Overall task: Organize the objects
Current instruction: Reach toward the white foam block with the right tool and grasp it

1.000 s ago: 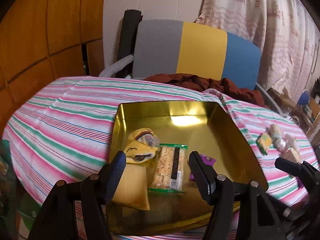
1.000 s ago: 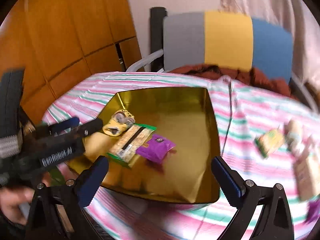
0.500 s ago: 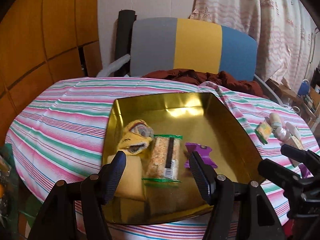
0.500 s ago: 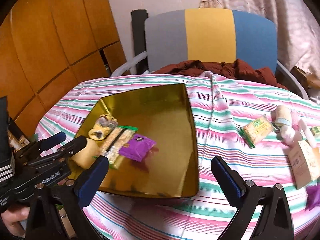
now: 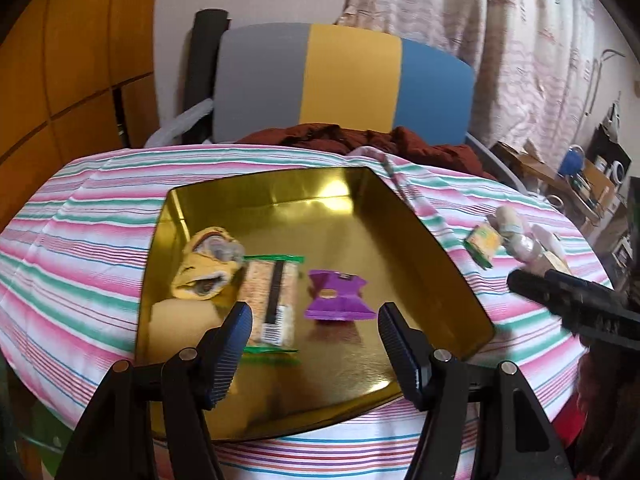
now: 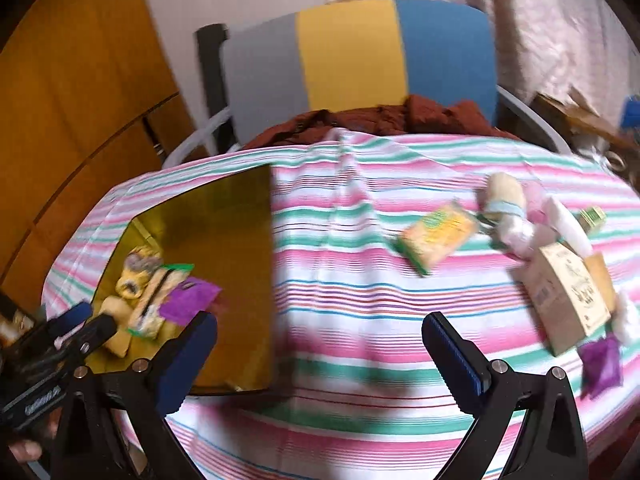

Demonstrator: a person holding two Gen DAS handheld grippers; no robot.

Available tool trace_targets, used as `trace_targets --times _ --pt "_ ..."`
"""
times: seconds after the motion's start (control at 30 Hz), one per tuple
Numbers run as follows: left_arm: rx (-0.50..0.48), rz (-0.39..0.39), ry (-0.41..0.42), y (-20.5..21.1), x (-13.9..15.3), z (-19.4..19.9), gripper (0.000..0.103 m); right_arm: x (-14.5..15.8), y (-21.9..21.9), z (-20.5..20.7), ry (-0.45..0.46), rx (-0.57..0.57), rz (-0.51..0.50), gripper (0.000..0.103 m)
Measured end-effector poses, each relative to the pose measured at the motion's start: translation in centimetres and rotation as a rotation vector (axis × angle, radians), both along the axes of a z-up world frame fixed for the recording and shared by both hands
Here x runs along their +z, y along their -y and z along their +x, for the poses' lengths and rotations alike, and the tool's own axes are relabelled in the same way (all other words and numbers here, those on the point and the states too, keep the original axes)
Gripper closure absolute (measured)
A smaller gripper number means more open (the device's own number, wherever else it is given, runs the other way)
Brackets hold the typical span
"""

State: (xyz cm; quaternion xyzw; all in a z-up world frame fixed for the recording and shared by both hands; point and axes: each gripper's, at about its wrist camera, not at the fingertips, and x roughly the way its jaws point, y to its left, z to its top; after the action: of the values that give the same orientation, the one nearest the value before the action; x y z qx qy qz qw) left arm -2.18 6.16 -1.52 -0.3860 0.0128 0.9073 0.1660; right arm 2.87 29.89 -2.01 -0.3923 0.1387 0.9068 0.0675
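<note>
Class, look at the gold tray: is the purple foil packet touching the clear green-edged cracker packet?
Apart. The left wrist view shows bare gold tray floor between the purple foil packet and the clear green-edged cracker packet.

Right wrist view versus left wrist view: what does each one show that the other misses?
Only the right wrist view shows the tan box and the loose purple packet beside it. Only the left wrist view shows the gold tray's whole floor and near rim. Both show the purple packet in the tray, the rice snack bar, the green-yellow packet and both open grippers.
</note>
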Motion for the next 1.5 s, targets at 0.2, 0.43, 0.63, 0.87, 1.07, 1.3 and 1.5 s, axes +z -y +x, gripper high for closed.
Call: trace_targets --times 0.2,0.43,0.63,0.87,1.07,1.3,1.5 --pt "-0.068 -0.006 0.0 -1.8 0.4 0.2 0.035 0.4 -6.9 1.0 0.038 -0.16 -0.023 0.0" --pt "-0.144 -0.02 0.003 -4.4 0.6 0.6 0.027 1.6 -14.2 2.4 0.028 -0.33 -0.037 0.0" --pt "-0.233 -0.033 -0.013 -7.1 1.2 0.9 0.023 2.0 -19.9 1.5 0.015 -0.442 -0.054 0.0" --pt "-0.348 -0.068 -0.064 -10.9 2.2 1.1 0.019 -1.3 -26.6 -1.1 0.055 -0.554 -0.162 0.0" --pt "-0.405 -0.104 -0.066 -14.2 2.1 0.2 0.019 -3.6 -28.2 -2.0 0.1 -0.559 -0.236 0.0" --pt "-0.449 -0.145 -0.064 -18.3 2.2 -1.6 0.019 -4.7 -28.3 -3.4 0.155 -0.53 -0.211 0.002" --pt "-0.494 -0.182 -0.053 -21.9 1.9 -3.1 0.019 -5.4 -27.9 -3.7 0.217 -0.498 -0.203 0.045"
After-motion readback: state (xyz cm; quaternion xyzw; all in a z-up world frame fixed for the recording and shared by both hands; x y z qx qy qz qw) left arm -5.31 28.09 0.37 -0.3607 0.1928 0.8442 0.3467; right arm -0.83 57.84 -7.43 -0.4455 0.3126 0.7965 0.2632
